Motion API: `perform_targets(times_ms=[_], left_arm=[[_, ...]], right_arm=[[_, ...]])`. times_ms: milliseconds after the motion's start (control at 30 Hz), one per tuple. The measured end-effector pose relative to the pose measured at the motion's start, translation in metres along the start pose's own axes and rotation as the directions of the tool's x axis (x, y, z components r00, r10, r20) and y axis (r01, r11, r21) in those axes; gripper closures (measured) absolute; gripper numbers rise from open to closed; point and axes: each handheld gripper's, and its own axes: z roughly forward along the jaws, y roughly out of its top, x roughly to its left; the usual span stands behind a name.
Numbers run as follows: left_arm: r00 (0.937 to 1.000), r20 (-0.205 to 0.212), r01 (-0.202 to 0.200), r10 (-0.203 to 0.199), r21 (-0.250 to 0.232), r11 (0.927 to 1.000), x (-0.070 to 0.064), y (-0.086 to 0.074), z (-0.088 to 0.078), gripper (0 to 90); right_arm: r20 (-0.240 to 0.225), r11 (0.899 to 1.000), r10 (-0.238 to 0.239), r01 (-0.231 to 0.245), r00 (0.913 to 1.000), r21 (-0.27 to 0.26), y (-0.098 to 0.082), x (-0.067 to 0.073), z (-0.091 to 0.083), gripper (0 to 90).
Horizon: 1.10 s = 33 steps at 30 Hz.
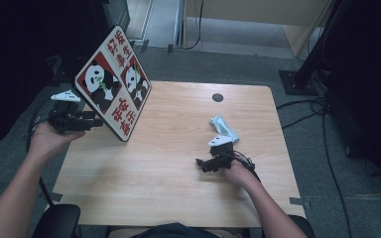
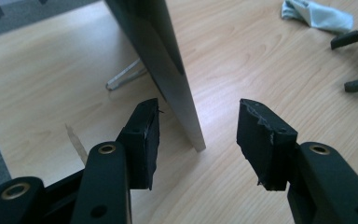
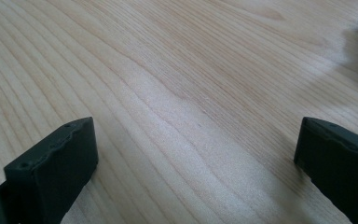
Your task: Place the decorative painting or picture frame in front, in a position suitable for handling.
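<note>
Left gripper view showed the left gripper (image 2: 196, 140) with jaws parted around the panda board's (image 2: 161, 60) lower edge, not pressing. Closing squarely should steady the board leaning at the table's (image 1: 178, 148) left; the right gripper (image 3: 191, 172) rested released.

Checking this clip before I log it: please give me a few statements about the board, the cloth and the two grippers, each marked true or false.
1. The panda board stands tilted on the table, near its left edge. True.
2. The left gripper is shut on the board. False: its jaws straddle the board's edge with gaps on both sides.
3. The cloth lies beyond the right gripper. True.
4. The right gripper holds the cloth. False: its jaws stand wide apart over bare wood.
5. The board shows cats. False: it shows pandas and red characters.
</note>
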Motion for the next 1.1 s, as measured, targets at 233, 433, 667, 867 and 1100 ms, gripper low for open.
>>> perform_targets(times_ms=[233, 433, 667, 867, 1100], left_arm=[[1.0000, -0.005, 0.004, -0.004, -0.015, 0.9999, 0.006, 0.018, -0.006, 49.5], [0.9999, -0.001, 0.011, -0.011, -0.021, 0.9997, 0.012, 0.034, -0.011, 50.3], [0.9996, -0.009, 0.027, -0.027, -0.021, 0.9994, 0.022, 0.056, -0.018, 50.5], [0.9993, -0.016, 0.032, -0.033, -0.020, 0.9993, 0.030, 0.077, -0.021, 50.8], [0.9987, -0.042, 0.029, -0.029, 0.004, 0.9996, 0.038, 0.098, -0.020, 50.6]], right_arm=[[0.000, 1.000, 0.000, 0.000, 1.0000, 0.001, 0.000, 0.000, 0.000, 0.0], [0.000, 1.000, 0.000, 0.000, 1.0000, 0.001, 0.000, 0.000, 0.000, 0.0], [0.000, 1.000, 0.000, 0.000, 1.0000, 0.001, 0.000, 0.000, 0.000, 0.0], [0.000, 1.000, 0.000, 0.000, 1.0000, 0.001, 0.000, 0.000, 0.000, 0.0], [0.000, 1.000, 0.000, 0.000, 1.0000, 0.001, 0.000, 0.000, 0.000, 0.0]])
